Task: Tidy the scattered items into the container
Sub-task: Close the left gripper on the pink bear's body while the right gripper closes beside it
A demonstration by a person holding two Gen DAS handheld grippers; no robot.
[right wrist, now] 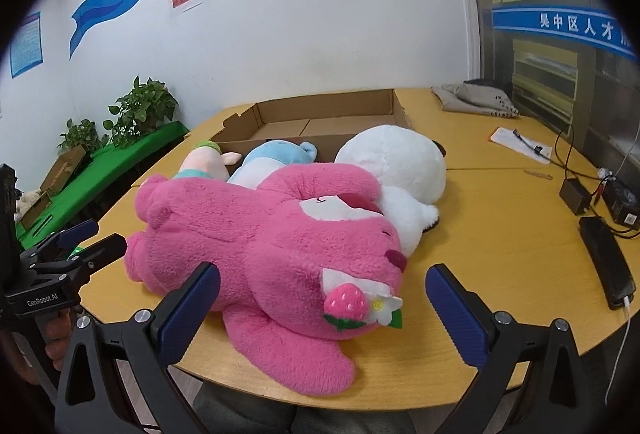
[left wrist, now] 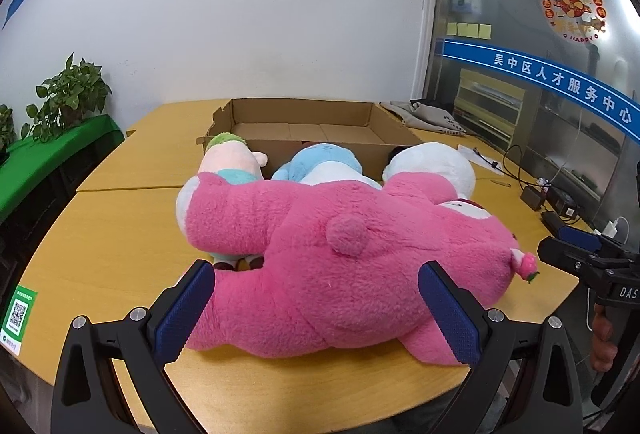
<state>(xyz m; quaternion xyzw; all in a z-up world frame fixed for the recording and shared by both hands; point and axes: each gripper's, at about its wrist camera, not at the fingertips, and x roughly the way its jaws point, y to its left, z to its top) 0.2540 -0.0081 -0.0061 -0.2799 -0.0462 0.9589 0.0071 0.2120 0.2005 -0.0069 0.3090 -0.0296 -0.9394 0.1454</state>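
Note:
A big pink plush bear (left wrist: 340,258) lies face down on the wooden table, also in the right wrist view (right wrist: 280,250). Behind it lie a pink-and-green plush (left wrist: 230,158), a blue plush (left wrist: 324,164) and a white plush (left wrist: 434,164), against a shallow open cardboard box (left wrist: 304,132) that looks empty. My left gripper (left wrist: 316,314) is open, its pads on either side of the bear's body. My right gripper (right wrist: 322,308) is open around the bear's head, by its strawberry ear decoration (right wrist: 348,304).
A grey cloth bag (right wrist: 476,98) lies at the back right. Papers (right wrist: 520,144), cables, a black adapter (right wrist: 574,196) and a phone (right wrist: 608,260) sit along the right edge. Potted plants (left wrist: 68,94) stand on a green-covered bench to the left.

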